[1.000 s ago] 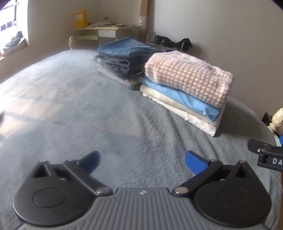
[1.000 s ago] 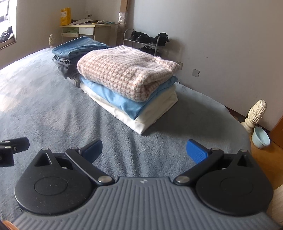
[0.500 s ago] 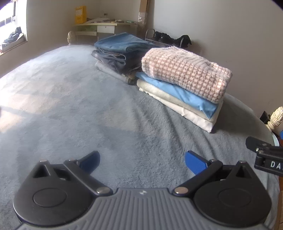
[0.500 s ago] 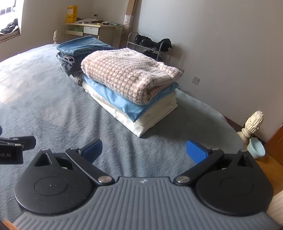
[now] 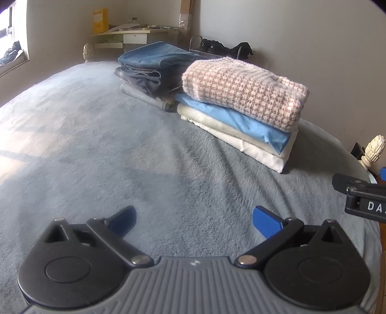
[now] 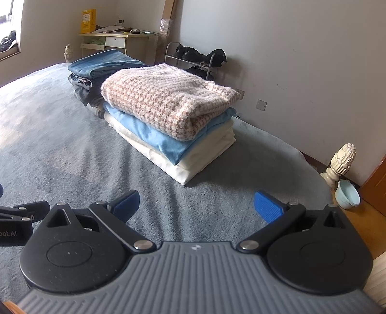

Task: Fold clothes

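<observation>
A folded pink-and-brown houndstooth sweater [image 5: 243, 91] [image 6: 166, 103] tops a stack with a light blue garment [image 5: 241, 120] [image 6: 154, 135] and cream folded cloth [image 5: 241, 142] [image 6: 193, 164] beneath. Behind it lies a second stack of folded blue jeans and dark garments [image 5: 154, 65] [image 6: 96, 70]. Both stacks rest on the grey-blue bed cover [image 5: 96, 149] [image 6: 60, 149]. My left gripper [image 5: 194, 219] hovers open over bare cover, well short of the stacks. My right gripper [image 6: 196, 205] is also open and empty, nearer the sweater stack.
A desk with a yellow box [image 6: 88, 20] and a shoe rack [image 6: 193, 58] stand along the far wall. A carved bedpost finial [image 6: 340, 161] and a pale blue bowl [image 6: 348, 196] sit past the bed's right edge. The other gripper's body shows at each view's side.
Both grippers have drawn back and risen slightly, so the stacks sit a little farther off and lower in view. Jaws stay open; no clothing moved.
</observation>
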`<state>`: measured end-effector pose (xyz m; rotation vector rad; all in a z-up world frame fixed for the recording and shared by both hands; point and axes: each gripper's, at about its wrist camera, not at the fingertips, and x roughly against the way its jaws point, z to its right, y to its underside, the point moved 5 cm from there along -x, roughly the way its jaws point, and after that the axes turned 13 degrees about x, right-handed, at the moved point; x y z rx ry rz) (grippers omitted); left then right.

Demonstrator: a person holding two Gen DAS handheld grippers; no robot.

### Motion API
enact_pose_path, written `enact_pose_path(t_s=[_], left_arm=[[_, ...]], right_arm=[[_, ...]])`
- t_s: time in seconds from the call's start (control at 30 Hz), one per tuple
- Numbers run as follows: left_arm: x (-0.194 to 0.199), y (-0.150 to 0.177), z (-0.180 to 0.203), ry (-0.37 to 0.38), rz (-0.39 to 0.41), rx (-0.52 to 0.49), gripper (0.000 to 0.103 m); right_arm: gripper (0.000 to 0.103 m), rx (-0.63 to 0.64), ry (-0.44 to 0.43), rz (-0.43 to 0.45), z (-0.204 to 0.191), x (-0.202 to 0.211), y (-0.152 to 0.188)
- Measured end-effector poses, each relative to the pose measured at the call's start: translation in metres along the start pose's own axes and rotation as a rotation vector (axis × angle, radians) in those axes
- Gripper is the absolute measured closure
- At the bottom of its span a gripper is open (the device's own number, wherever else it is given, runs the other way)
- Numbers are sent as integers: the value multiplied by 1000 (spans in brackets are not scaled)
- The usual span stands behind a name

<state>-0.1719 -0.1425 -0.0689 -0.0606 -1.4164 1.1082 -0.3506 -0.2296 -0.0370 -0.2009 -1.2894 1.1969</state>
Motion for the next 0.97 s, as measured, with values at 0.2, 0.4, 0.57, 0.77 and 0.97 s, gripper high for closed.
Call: enact_pose_path(t_s=[0.2,0.4,0.57,0.77,0.97], left_arm=[[-2,3,2,0,-7,-16,0],[-2,4,2,1,-8,-15,0],[-1,4,2,3,-10,-15,0],[0,5,2,-1,-10,-22,0],[2,4,0,-5,-4,-24,0]], right_arm=[[1,-4,1,-5,1,-1,2],[1,-8,0,-8,1,0,2],[1,-4,-4,-12,1,0,2],[1,-2,-7,-14,0,0,2],[1,-8,-6,-22,-1,1,3]])
